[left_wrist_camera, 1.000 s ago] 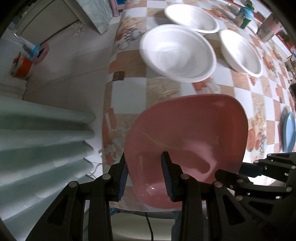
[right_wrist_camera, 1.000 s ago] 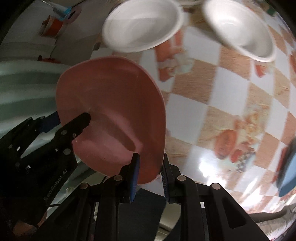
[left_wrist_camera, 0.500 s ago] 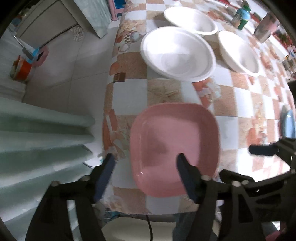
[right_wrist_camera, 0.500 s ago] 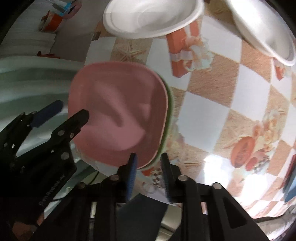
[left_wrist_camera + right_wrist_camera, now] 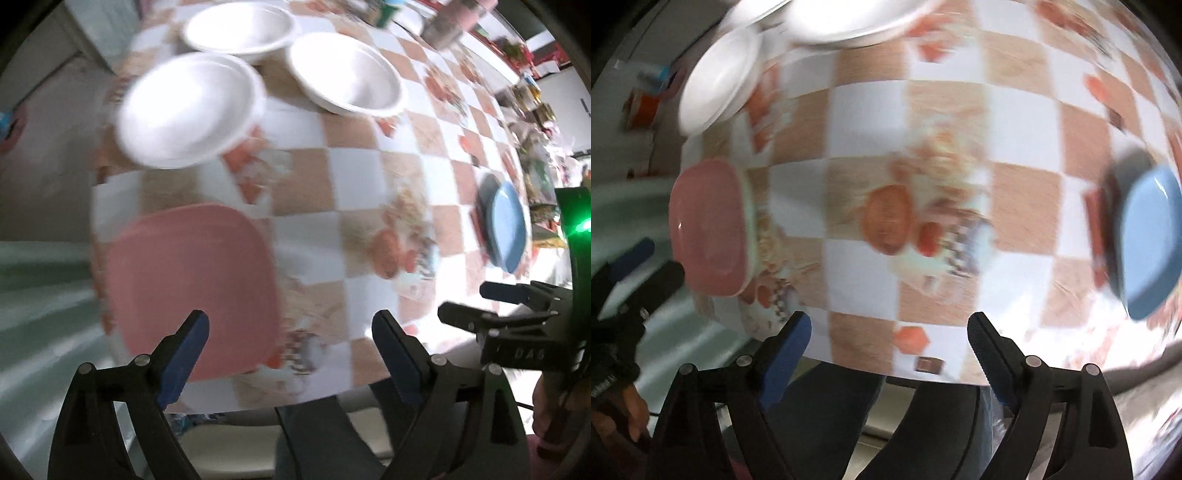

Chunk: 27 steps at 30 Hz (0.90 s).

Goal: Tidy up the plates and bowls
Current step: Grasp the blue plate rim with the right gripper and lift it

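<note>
I am looking down on the table (image 5: 362,206), covered in a checked cloth of white and tan squares with food prints, which fills both wrist views; both pictures are smeared. On it, at about 8 o'clock in the left wrist view, lies the pink plate (image 5: 192,288), square with rounded corners, flat near the table's near edge. In the right wrist view a pale green rim (image 5: 749,221) shows along its side, so it sits on another plate (image 5: 749,221) beneath. Three white bowls stand apart toward 12 o'clock: the nearest bowl (image 5: 188,110) at 11, the far bowl (image 5: 240,31) behind it, the right bowl (image 5: 347,74) at about 1. At 3 o'clock, near the table's far side edge, a blue plate (image 5: 508,225) rests on a dark one (image 5: 484,192).

My left gripper (image 5: 290,326) hangs over the near edge, its jaws wide and opening further, nothing between them; the blue pad (image 5: 184,358) of its left finger overlaps the pink plate's near rim in the picture, but I cannot tell whether it touches. My right gripper (image 5: 889,330) is likewise spread and opening, its jaws empty over bare cloth, well clear of the pink plate at 9 o'clock and the blue plate at 3 o'clock in its own view. Each gripper shows at the edge of the other's view, and a hand (image 5: 617,410) grips the left one's handle.
</note>
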### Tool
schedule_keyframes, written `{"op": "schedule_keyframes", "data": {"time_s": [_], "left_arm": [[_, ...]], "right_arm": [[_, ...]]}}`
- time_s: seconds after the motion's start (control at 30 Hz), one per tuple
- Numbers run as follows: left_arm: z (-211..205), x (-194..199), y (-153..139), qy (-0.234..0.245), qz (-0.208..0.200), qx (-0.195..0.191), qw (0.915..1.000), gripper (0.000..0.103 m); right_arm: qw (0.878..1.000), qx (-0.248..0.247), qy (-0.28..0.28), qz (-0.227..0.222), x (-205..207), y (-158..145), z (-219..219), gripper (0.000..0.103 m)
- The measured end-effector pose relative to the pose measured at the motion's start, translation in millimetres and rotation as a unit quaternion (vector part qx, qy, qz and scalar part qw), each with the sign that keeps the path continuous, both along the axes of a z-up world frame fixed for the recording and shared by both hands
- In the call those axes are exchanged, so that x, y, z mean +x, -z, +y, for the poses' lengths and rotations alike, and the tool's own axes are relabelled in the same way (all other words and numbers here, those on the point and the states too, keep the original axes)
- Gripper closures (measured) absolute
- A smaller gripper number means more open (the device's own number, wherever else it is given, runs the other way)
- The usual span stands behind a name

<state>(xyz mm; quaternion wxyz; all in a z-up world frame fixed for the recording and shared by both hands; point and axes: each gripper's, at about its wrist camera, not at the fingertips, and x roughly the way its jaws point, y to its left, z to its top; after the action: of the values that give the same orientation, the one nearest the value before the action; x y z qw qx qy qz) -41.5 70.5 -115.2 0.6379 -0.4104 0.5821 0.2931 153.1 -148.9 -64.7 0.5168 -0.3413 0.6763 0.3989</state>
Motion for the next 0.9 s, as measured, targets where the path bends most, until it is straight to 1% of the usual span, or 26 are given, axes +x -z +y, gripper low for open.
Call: {"op": "schedule_keyframes", "data": {"time_s": [0.13, 0.2, 0.27, 0.33, 0.43, 0.5, 0.63, 0.73, 0.77, 0.9], "left_arm": [[-9.6, 33.9, -8.0, 0.043, -0.002, 0.014, 0.999, 0.011], [-12.5, 45.5, -15.0, 0.056, 0.001, 0.017, 0.9983, 0.011], [-15.5, 59.6, -18.8, 0.07, 0.006, 0.018, 0.9974, 0.011], [-18.1, 71.1, -20.3, 0.08, 0.008, 0.018, 0.9966, 0.011], [-25.0, 89.0, -24.0, 0.099, 0.017, 0.019, 0.9947, 0.011], [-28.3, 96.1, -26.6, 0.107, 0.022, 0.021, 0.9938, 0.011], [-32.6, 104.0, -28.0, 0.111, 0.035, 0.022, 0.993, 0.011], [-33.8, 104.7, -25.2, 0.109, 0.047, 0.019, 0.9928, 0.011], [-34.4, 105.2, -24.4, 0.108, 0.051, 0.017, 0.9927, 0.011], [-39.8, 108.7, -22.8, 0.114, 0.062, 0.015, 0.9915, 0.011]], "right_arm": [[0.999, 0.004, 0.051, -0.017, 38.0, -2.0, -20.1, 0.015], [0.997, 0.008, 0.074, -0.02, 58.1, -3.7, -34.0, 0.015], [0.994, 0.011, 0.105, -0.029, 82.4, -4.1, -51.9, 0.015], [0.99, 0.013, 0.132, -0.044, 97.4, -2.6, -64.4, 0.015], [0.985, 0.007, 0.162, -0.063, 128.6, 0.1, -85.4, 0.015], [0.982, 0.001, 0.172, -0.076, 148.4, 1.9, -95.0, 0.015], [0.975, -0.017, 0.185, -0.118, 192.4, 4.7, -117.9, 0.015], [0.972, -0.026, 0.183, -0.144, 216.6, 7.1, -126.8, 0.015], [0.972, -0.028, 0.182, -0.149, 228.0, 4.3, -130.0, 0.015], [0.971, -0.036, 0.173, -0.164, 256.4, 12.3, -138.3, 0.015]]}}
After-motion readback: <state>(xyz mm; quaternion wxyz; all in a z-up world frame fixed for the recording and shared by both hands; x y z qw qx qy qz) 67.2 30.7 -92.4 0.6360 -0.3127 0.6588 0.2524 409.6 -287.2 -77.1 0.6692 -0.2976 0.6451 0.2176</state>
